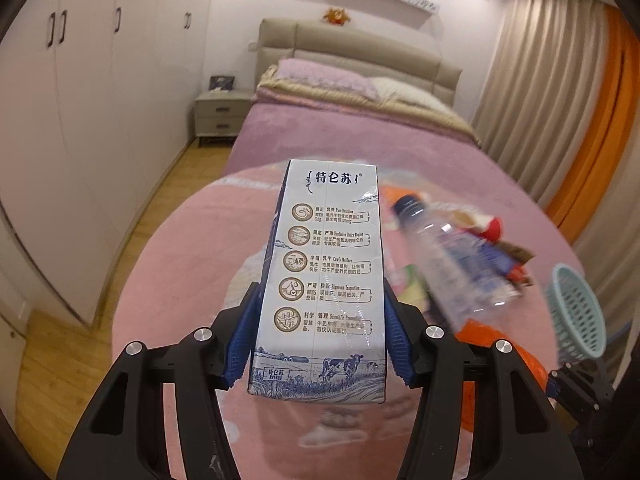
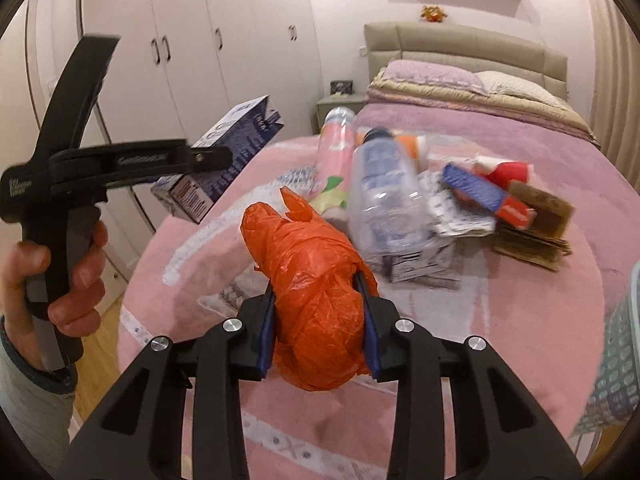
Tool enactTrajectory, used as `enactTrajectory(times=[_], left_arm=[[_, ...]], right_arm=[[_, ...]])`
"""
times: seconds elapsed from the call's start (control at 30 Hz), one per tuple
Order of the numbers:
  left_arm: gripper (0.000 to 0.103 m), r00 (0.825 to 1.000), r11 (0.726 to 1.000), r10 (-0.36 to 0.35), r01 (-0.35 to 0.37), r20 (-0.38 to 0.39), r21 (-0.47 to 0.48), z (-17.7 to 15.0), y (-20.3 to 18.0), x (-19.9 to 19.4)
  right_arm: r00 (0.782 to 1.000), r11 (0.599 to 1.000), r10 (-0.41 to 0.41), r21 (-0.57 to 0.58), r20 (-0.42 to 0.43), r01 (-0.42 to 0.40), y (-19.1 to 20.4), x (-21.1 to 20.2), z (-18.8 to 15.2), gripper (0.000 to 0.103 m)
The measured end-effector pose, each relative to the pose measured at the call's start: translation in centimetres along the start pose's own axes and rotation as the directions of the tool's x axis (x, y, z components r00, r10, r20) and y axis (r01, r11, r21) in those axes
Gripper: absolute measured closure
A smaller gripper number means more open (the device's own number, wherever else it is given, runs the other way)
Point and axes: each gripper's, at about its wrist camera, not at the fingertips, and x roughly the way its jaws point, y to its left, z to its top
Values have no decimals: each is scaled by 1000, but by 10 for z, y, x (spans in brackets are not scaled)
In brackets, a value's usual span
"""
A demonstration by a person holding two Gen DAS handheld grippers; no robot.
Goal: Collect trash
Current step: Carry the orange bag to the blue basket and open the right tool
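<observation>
Clamped between the blue pads of the left gripper (image 1: 318, 336) is a milk carton (image 1: 324, 276), lifted clear of the pink blanket (image 1: 192, 264); the pads press its two long sides, so the grip looks firm. In the right wrist view the same carton hangs in the air to the left of the trash pile, with the person's hand (image 2: 60, 280) wrapped round the tool's handle. The right gripper (image 2: 320, 320) is closed on a crumpled orange plastic bag (image 2: 316, 280), which bulges out above and below the pads and sits just in front of the pile.

Taking the pile as the landmark: a clear plastic bottle (image 2: 384, 200) lies on top of it, a blue and red box (image 2: 484, 196) and brown cardboard (image 2: 536, 224) rest at its right side, and printed paper packets (image 2: 420, 256) sit beneath the bottle. A teal mesh basket (image 1: 576, 312) stands to the right of the pile, at the blanket's edge; its inside cannot be seen.

My judgement is that collection is at an early stage: two pieces are gripped but neither is in the basket yet, and most of the pile remains to be picked up.
</observation>
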Motion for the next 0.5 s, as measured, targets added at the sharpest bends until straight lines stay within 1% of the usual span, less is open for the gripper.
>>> enactTrajectory(times=[0.1, 0.2, 0.3, 0.4, 0.43, 0.5], left_arm=[[49, 998, 999, -51, 51, 32, 14, 8, -19, -14], [49, 992, 993, -111, 109, 51, 36, 13, -43, -20], [49, 984, 984, -169, 165, 57, 69, 17, -78, -23], [49, 975, 970, -217, 209, 49, 122, 19, -121, -17], [49, 972, 965, -232, 223, 47, 138, 19, -133, -16], [49, 961, 947, -275, 265, 28, 182, 19, -170, -9]], right_arm=[[998, 999, -28, 44, 50, 26, -15, -24, 4, 71], [992, 992, -72, 110, 108, 60, -40, -54, 7, 71], [975, 976, -155, 179, 161, 126, -71, -84, 8, 71], [946, 945, -254, 258, 200, 199, -105, -114, 3, 71], [930, 926, -301, 295, 209, 234, -121, -126, 0, 71], [903, 895, -372, 340, 213, 289, -141, -144, -6, 71]])
